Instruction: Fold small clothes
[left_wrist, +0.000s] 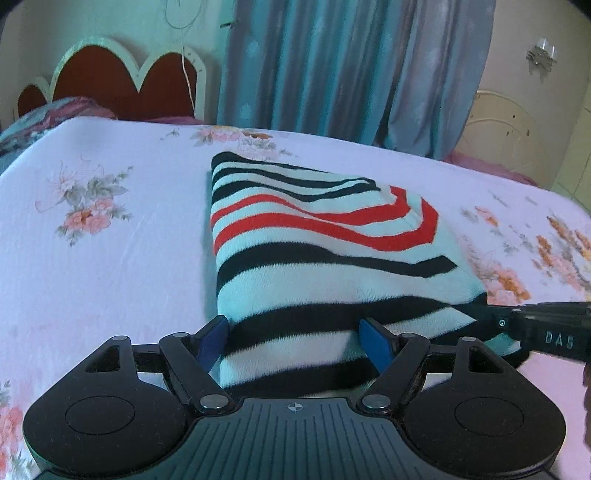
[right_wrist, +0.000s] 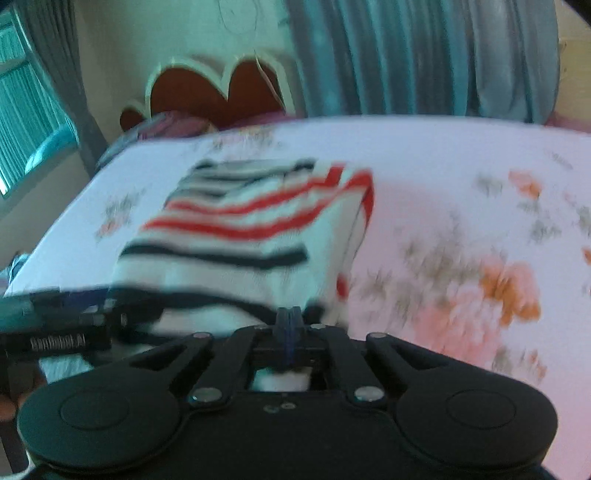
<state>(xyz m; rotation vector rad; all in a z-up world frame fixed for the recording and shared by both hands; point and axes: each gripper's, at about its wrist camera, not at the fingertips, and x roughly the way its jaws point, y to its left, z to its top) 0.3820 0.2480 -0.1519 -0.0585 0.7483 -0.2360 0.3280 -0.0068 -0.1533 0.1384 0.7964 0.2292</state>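
A small striped garment (left_wrist: 317, 251), pale with black and red stripes, lies partly folded on the floral bedsheet (left_wrist: 110, 258). My left gripper (left_wrist: 295, 339) is open, its blue pads either side of the garment's near edge. My right gripper (right_wrist: 290, 321) is shut on the garment's near right edge (right_wrist: 258, 236); that view is blurred. The right gripper also shows in the left wrist view (left_wrist: 546, 328), at the garment's right corner. The left gripper shows in the right wrist view (right_wrist: 66, 332) at the left.
The bed's red scalloped headboard (left_wrist: 122, 81) and a pillow (left_wrist: 48, 118) are at the far left. Blue-grey curtains (left_wrist: 351, 66) hang behind the bed. A window (right_wrist: 26, 122) is at the left.
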